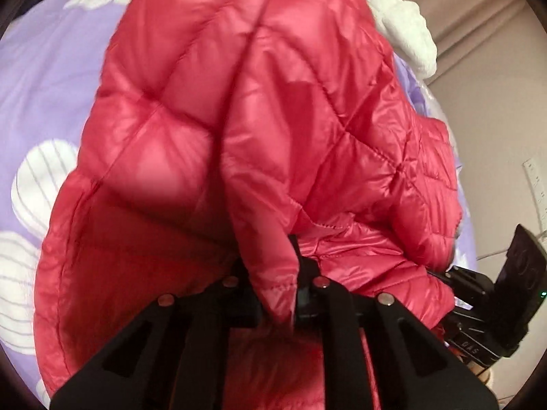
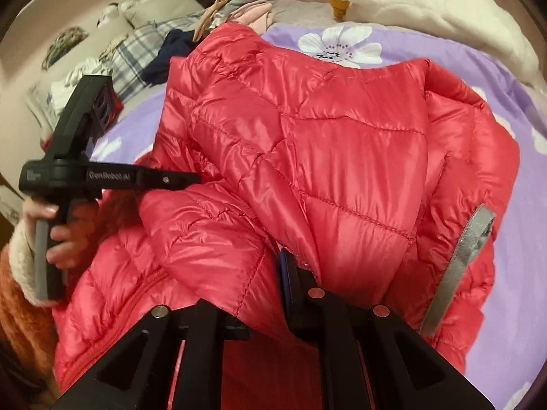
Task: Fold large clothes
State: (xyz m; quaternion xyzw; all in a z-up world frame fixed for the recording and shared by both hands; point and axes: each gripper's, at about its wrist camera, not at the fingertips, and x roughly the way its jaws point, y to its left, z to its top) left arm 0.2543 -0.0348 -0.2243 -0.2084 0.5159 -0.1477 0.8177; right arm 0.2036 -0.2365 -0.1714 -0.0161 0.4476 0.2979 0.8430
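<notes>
A shiny red quilted puffer jacket (image 1: pixel 273 109) fills both views and lies bunched over a purple flowered bedspread (image 1: pixel 44 78). My left gripper (image 1: pixel 277 290) is shut on a fold of the jacket's edge, which hangs between its fingers. My right gripper (image 2: pixel 270 294) is shut on another fold of the jacket (image 2: pixel 324 157). The left gripper also shows in the right wrist view (image 2: pixel 102 177), held in a hand at the jacket's left side. The right gripper shows in the left wrist view (image 1: pixel 485 307) at the lower right. A grey strip (image 2: pixel 454 266) hangs on the jacket's right.
A white plush blanket (image 2: pixel 444 10) lies at the bed's far right corner. Pillows and a pile of clothes (image 2: pixel 143 34) sit along the far left. A beige wall and curtain (image 1: pixel 478 34) stand beyond the bed. The purple bedspread (image 2: pixel 512 273) shows right of the jacket.
</notes>
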